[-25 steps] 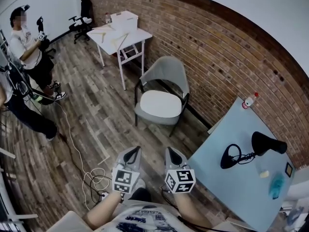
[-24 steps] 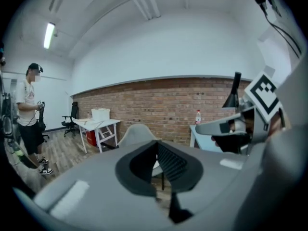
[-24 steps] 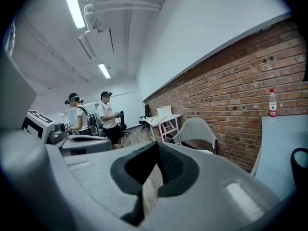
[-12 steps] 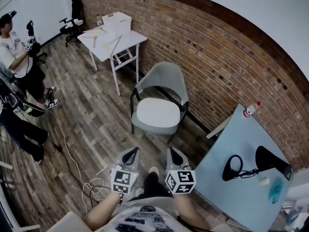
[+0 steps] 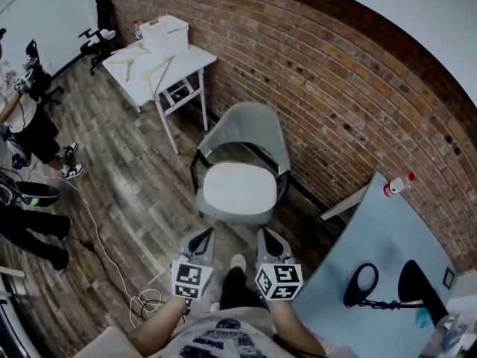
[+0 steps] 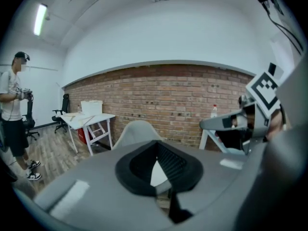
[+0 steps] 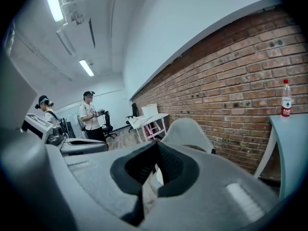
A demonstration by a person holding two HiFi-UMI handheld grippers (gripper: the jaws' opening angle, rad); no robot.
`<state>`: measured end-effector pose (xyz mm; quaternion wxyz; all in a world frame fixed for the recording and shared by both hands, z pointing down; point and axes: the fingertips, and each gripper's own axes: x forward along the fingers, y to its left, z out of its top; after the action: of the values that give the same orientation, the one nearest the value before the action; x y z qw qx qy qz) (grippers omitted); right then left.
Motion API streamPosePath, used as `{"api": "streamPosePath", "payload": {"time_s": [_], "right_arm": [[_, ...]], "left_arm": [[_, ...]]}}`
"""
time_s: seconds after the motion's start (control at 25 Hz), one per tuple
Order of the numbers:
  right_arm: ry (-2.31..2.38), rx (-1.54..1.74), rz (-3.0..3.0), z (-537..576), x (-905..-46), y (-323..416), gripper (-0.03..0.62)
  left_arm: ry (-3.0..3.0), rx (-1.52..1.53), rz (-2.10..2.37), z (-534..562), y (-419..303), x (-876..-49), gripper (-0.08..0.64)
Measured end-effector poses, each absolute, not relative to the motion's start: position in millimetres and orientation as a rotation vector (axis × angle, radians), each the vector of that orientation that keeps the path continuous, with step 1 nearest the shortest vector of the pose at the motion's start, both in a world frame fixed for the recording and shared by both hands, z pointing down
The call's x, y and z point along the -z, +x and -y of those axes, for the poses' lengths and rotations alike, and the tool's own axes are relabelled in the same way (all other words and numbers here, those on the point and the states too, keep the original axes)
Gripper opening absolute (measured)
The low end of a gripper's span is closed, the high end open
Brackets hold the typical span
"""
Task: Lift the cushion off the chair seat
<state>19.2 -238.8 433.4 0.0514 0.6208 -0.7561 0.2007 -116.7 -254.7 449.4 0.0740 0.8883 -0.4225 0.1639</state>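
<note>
Right, cushion [image 5: 238, 186]: white, rounded, lying flat on the seat of the grey chair [image 5: 252, 127] and covering most of it, not lifted. The chair has a curved grey back and dark legs, its back is turned to the brick wall [image 5: 335, 88], and it stands on the wood floor [image 5: 141, 177]. My two grippers show just below the seat's front edge in the head view, neither one touching cushion or chair. Left gripper [image 5: 206, 233]: fingers pressed together, nothing between them; in the left gripper view a bit of the white cushion shows through the opening behind the closed tips. Right gripper [image 5: 265, 234]: same, fingers together, empty, pointed toward the chair. The two sit side by side with their marker cubes toward me, and my shoe [image 5: 237, 262] is on the floor between them. Further out, a white table [image 5: 160, 57] stands up-left of the chair beside the wall, with a white box [image 5: 165, 32] on its far end. A pale blue table [image 5: 387, 237] is to the right, with a red-capped bottle [image 5: 398, 186] upright at its far corner and a black cable loop [image 5: 363, 284] lying next to a black object I can't identify. A thin white cable [image 5: 112, 248] trails over the floor at left. A person [image 5: 22, 114] stands at the left edge, well apart from the chair.
</note>
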Motion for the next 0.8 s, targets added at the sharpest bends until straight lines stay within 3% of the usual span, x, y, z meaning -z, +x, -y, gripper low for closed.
{"api": "streamPosePath", "payload": {"time_s": [0.8], "right_arm": [[1.914,-0.724,2.145,402.8,-525.4,115.9,-0.003]], "left_arm": [[2.616,-0.650,1.243,436.6,-51.8,-527.7,-0.009]]}}
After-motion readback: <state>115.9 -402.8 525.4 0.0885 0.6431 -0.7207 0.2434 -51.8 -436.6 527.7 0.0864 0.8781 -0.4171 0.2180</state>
